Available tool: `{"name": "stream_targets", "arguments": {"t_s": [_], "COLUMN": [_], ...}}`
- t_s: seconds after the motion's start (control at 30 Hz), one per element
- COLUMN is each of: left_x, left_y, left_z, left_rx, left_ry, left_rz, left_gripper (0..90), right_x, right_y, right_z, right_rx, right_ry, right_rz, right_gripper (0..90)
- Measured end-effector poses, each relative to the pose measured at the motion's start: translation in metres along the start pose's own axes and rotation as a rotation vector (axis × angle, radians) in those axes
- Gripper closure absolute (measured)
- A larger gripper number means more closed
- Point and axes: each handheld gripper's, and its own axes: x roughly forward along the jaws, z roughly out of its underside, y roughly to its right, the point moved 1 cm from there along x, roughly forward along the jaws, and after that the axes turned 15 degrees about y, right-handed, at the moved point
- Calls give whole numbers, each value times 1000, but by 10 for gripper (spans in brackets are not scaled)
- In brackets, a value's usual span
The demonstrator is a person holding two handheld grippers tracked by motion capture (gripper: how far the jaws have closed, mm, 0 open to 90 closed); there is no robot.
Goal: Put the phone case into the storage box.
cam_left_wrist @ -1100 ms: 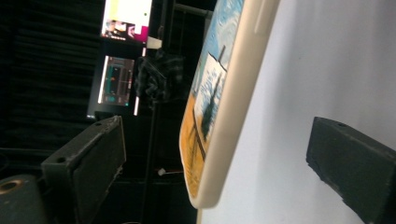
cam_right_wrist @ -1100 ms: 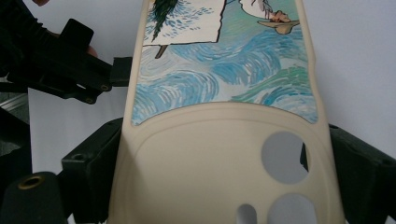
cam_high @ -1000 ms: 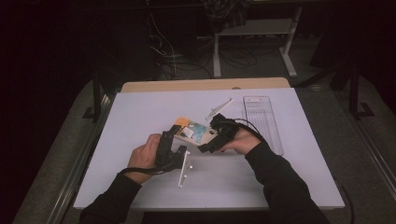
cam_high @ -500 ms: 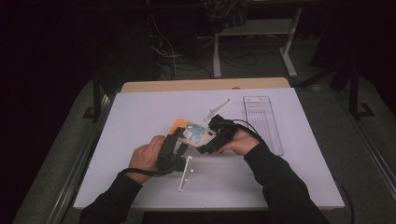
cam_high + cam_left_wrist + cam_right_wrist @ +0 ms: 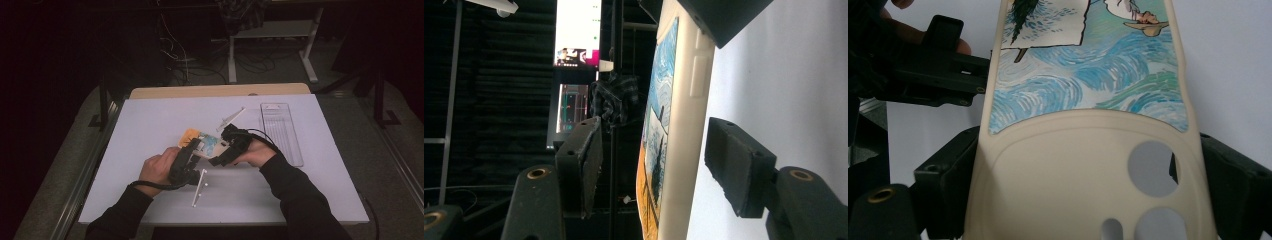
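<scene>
Closing in since earlier frame: left hand-held gripper (image 5: 649, 165) jaws have narrowed round cream phone case w/ blue swirl print (image 5: 674, 130), pads not yet touching. Right hand-held gripper (image 5: 1083, 195) clamps case's camera end above white counter (image 5: 150, 125). Keep right steady; seat left pads squarely on edges.

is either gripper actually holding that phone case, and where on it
The right gripper clamps the phone case across its side edges at the camera-cutout end. The left gripper has just been closing around the case's other end, but its pads stand apart from it.
</scene>
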Motion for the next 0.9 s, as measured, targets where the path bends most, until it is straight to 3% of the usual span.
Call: {"name": "stream_targets", "arguments": {"t_s": [0.9], "left_x": [-1], "left_y": [2], "left_z": [-4], "left_rx": [29], "left_ry": [18], "left_rz": [14], "left_gripper": [657], "right_x": [2], "right_y": [0], "right_z": [0], "right_rx": [-3], "right_ry": [2], "right_rz": [-10], "right_gripper": [96]}}
